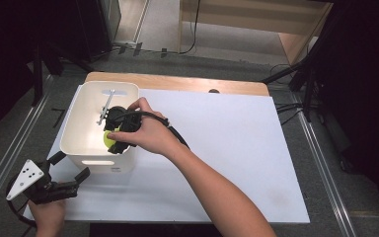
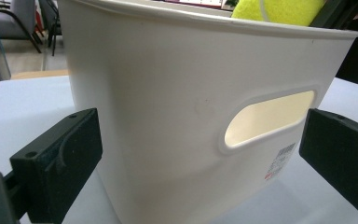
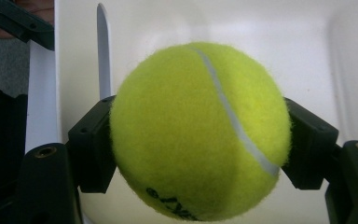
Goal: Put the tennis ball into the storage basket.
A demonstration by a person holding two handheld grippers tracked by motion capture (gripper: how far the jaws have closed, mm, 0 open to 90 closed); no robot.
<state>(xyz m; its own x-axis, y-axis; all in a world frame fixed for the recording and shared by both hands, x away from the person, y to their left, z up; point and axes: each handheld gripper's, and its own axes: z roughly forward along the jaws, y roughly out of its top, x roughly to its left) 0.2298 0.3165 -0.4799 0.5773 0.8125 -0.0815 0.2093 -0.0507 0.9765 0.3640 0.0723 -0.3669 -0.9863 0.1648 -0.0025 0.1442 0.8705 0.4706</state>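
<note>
White sheeting covers the table (image 1: 227, 148), with a bare wooden strip along its far edge and dark floor all round.

Item 1: tennis ball (image 3: 199, 130). Clamped between the jaws of my right gripper (image 1: 120, 129), held inside the white bin (image 1: 74, 133) near its front wall, above the floor of the bin. Only the two sides of the ball are pinched; I judge a slack grip would let it roll out and bounce.

Item 2: white bin. Stands at the table's left end, slot handle in its near wall. A metal tool (image 1: 106, 106) lies inside toward the far wall. Risk: little room between walls for my right gripper; lifting out at a slant could catch the rim and tip or drag the bin.

Item 3: left gripper (image 1: 61, 185). Jaws wide apart, gripping nothing, just in front of the bin's near wall (image 2: 177, 107), close to the table's near-left corner. Risk: a nudge forward would shove the bin.

Open room: broad bare sheet to the right of the bin; straight up is free.
</note>
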